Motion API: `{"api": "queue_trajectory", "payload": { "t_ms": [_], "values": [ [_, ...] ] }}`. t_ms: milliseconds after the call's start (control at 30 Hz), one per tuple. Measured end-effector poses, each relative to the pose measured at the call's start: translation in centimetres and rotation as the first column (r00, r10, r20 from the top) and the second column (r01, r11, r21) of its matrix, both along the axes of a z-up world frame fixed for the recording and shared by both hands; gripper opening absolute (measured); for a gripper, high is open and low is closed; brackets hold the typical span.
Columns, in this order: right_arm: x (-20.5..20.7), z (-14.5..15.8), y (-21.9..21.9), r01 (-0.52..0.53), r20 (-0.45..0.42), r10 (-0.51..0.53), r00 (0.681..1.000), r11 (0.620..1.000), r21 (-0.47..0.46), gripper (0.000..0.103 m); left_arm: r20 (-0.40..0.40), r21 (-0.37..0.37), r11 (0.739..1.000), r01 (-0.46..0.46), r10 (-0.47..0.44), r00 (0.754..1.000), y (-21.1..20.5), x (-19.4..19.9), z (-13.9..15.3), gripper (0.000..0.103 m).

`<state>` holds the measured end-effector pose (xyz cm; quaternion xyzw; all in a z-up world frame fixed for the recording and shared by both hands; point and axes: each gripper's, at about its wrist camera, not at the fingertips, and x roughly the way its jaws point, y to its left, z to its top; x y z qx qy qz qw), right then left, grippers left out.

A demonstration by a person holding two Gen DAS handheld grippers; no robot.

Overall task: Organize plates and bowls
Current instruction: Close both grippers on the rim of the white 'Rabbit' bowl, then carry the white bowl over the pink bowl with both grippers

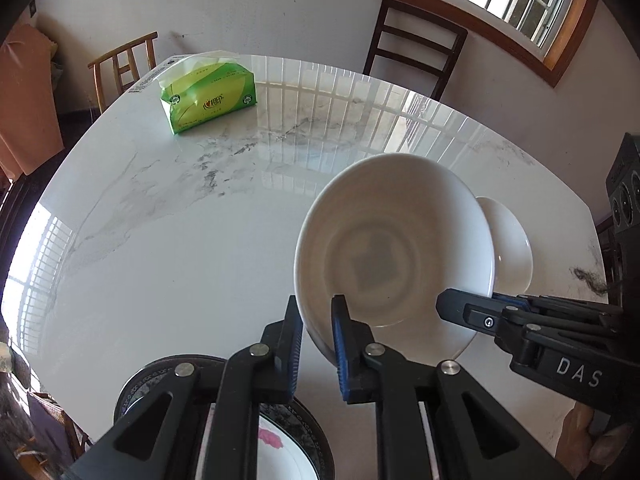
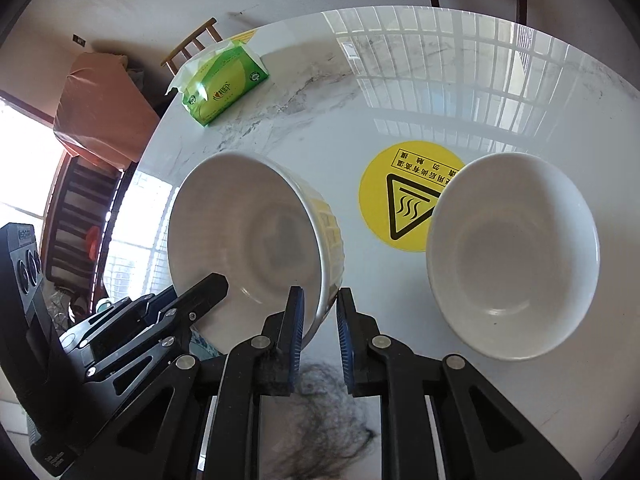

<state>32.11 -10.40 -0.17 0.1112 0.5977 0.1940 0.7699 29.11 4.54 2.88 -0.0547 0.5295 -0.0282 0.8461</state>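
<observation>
Both claws clamp one large white bowl (image 1: 394, 240), tilted above the marble table (image 1: 180, 220): left claw (image 1: 318, 344) on its near rim, right claw (image 2: 320, 330) on the opposite rim. Smaller white bowl (image 2: 514, 256) sits beside it; patterned plate (image 1: 280, 452) below.

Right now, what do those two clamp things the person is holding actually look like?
Each tool is black plastic: two flat fingers on jointed linkage bars with silver pivot pins, the fingers lined with ribbed blue pads. The left tool and right tool look alike. White letters "DAS" mark the right tool's body, and a black box with round lenses sits behind each. No cables or sleeves show.
</observation>
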Motion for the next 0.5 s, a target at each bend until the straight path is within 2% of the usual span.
{"api": "queue_trajectory", "payload": {
  "t_ms": [300,500],
  "values": [
    [-5.9,4.1,-2.1,-0.026,0.029,0.024,0.999,0.998,0.057,0.016,0.091,0.011,0.998,0.066,-0.067,0.994,-2.8,-6.9,5.0,0.015],
    [-10.4,6.1,-3.7,-0.036,0.054,0.032,0.998,0.996,0.077,0.016,0.142,0.022,0.993,0.112,-0.114,0.983,-4.6,-11.7,6.9,0.015]
  ]
}}
